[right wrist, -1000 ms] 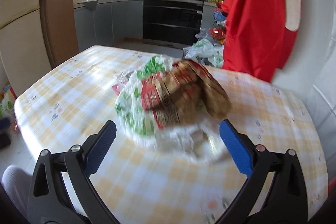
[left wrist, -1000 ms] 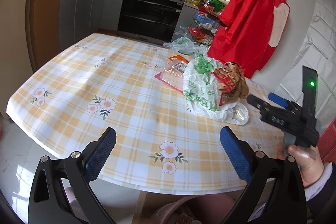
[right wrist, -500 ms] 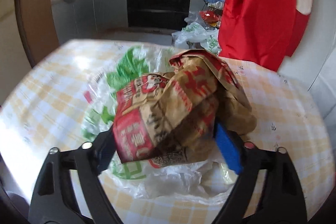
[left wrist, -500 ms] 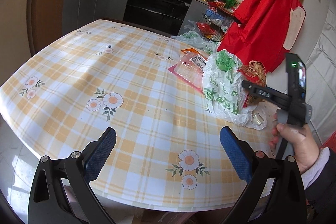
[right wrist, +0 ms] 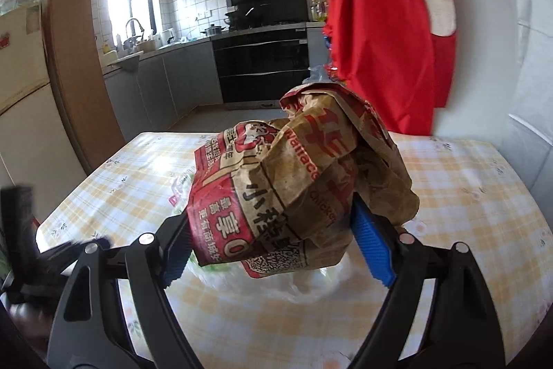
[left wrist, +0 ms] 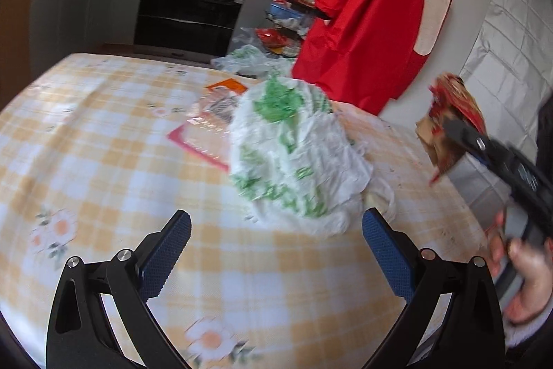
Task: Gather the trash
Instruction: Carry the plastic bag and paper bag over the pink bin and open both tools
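Right gripper [right wrist: 273, 244] jaws clamping the crumpled brown paper bag [right wrist: 293, 189], having just closed on it, bag hanging clear above the tabletop [right wrist: 484, 196], left gripper [left wrist: 276, 241] jaws gaping wide and empty, white-and-green plastic bag [left wrist: 297, 154] lying at 12 o'clock just beyond them, flat red packet [left wrist: 204, 130] sitting at its 10 o'clock.

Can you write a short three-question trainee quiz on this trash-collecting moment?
1. True or false: the right gripper is clamped on the crumpled brown paper bag, which is lifted off the table.
2. Which item lies directly ahead of the left gripper? A) the white and green plastic bag B) a metal pot C) a glass bottle
3. Fill in: the left gripper's jaws stand ____, with nothing between them.

Key: 1 true; 2 A; 3 open.
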`<state>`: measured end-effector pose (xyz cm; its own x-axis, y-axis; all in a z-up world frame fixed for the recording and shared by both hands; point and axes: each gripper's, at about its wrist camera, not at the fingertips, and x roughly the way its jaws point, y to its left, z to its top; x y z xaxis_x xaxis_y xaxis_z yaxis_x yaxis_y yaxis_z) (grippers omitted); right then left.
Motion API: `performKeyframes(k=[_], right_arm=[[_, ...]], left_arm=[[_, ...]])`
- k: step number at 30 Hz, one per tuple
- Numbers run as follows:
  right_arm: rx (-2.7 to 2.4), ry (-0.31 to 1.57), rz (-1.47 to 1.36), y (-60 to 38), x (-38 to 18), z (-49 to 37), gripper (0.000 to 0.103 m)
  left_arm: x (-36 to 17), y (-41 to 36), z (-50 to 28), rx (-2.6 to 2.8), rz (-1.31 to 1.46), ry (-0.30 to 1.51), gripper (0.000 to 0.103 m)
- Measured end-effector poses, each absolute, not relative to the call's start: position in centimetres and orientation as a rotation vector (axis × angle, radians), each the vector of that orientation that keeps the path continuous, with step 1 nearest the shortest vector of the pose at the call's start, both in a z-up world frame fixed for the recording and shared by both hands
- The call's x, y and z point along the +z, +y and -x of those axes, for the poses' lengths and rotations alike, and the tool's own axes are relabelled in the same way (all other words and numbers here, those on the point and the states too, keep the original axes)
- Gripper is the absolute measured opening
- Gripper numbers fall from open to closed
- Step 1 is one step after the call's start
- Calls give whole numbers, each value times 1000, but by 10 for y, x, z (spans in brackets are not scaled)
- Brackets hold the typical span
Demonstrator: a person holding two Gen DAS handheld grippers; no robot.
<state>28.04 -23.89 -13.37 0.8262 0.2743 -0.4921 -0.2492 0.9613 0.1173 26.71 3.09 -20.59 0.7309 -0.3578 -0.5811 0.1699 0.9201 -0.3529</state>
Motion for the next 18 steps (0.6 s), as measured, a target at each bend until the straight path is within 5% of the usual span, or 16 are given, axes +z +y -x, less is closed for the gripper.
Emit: performKeyframes(k=[15,17,18], right_arm=[[189,567,-248,-314,-158,-240,81],[178,562,-260,-318,-158,-236,81],[173,559,-262,-320,-158,-235,81]], left_arm=[[-245,-17,-375,-184,199,823,97],[-248,-20,-376,-161,164,836,85],[-247,-22,-375,-164,161,846,65]])
